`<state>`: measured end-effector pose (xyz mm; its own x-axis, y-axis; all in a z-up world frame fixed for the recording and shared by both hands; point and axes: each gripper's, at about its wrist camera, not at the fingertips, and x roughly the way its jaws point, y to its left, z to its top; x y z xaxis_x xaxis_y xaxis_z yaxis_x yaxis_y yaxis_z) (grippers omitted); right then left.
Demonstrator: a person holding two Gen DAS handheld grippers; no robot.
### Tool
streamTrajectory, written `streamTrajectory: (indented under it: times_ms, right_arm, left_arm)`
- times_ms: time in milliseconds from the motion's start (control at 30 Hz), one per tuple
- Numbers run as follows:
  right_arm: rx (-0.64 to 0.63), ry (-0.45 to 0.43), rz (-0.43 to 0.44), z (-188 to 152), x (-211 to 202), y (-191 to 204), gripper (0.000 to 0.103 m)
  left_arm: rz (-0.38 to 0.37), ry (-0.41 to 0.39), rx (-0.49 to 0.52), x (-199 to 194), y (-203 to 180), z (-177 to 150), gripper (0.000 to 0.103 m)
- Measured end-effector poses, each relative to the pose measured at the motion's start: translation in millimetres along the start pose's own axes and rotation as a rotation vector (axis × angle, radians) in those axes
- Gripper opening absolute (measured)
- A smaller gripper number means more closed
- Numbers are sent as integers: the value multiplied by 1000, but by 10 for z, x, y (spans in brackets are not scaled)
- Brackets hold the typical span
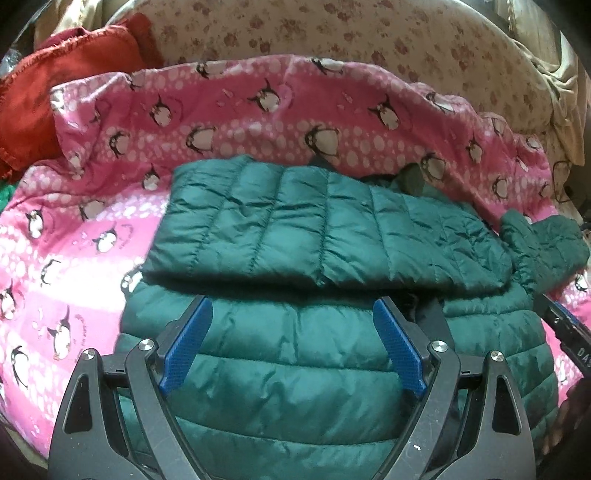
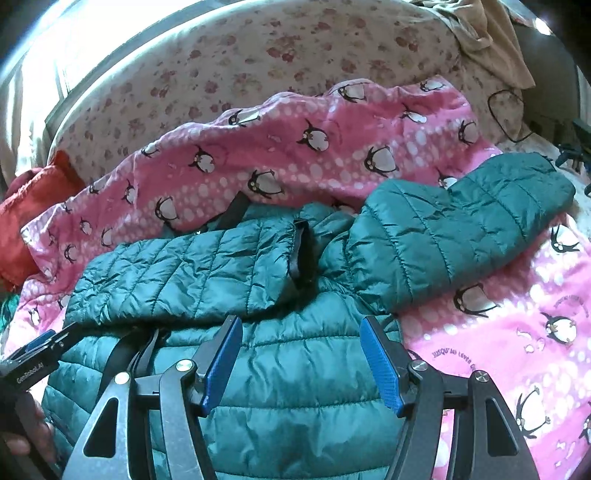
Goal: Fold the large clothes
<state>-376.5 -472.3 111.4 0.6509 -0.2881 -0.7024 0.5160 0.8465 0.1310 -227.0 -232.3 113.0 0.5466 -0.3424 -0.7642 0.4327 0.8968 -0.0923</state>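
Note:
A dark green quilted puffer jacket (image 1: 280, 354) lies on a pink penguin-print blanket (image 1: 74, 240). In the left wrist view one sleeve (image 1: 314, 229) is folded across the body. In the right wrist view that sleeve (image 2: 184, 273) lies across the jacket (image 2: 295, 387), and the other sleeve (image 2: 461, 229) sticks out to the right. My left gripper (image 1: 293, 306) is open above the jacket body, holding nothing. My right gripper (image 2: 301, 325) is open above the jacket body, holding nothing.
A floral bedsheet (image 1: 332, 29) covers the bed behind the blanket. A red cloth (image 1: 55, 85) lies at the far left. A beige cloth (image 2: 491, 40) and a black cable (image 2: 506, 114) lie at the far right. The right gripper's body (image 1: 569, 332) shows at the edge.

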Motion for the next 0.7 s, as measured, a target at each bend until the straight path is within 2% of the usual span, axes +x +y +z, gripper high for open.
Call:
streamTrajectory:
  times_ms: [233, 467, 567, 700]
  right_arm:
    - [64, 0, -41, 1, 20, -221, 64]
    - [122, -10, -128, 119, -75, -592, 64]
    - [181, -16, -162, 269, -137, -862, 64]
    - [334, -9, -197, 470, -159, -1406, 64]
  left_arm:
    - [-3, 9, 3, -1, -5, 0, 89]
    - [-39, 8, 6, -44, -25, 31, 89]
    - [-44, 7, 11, -58, -29, 42, 89]
    - [-47, 6, 0, -58, -5, 63, 89]
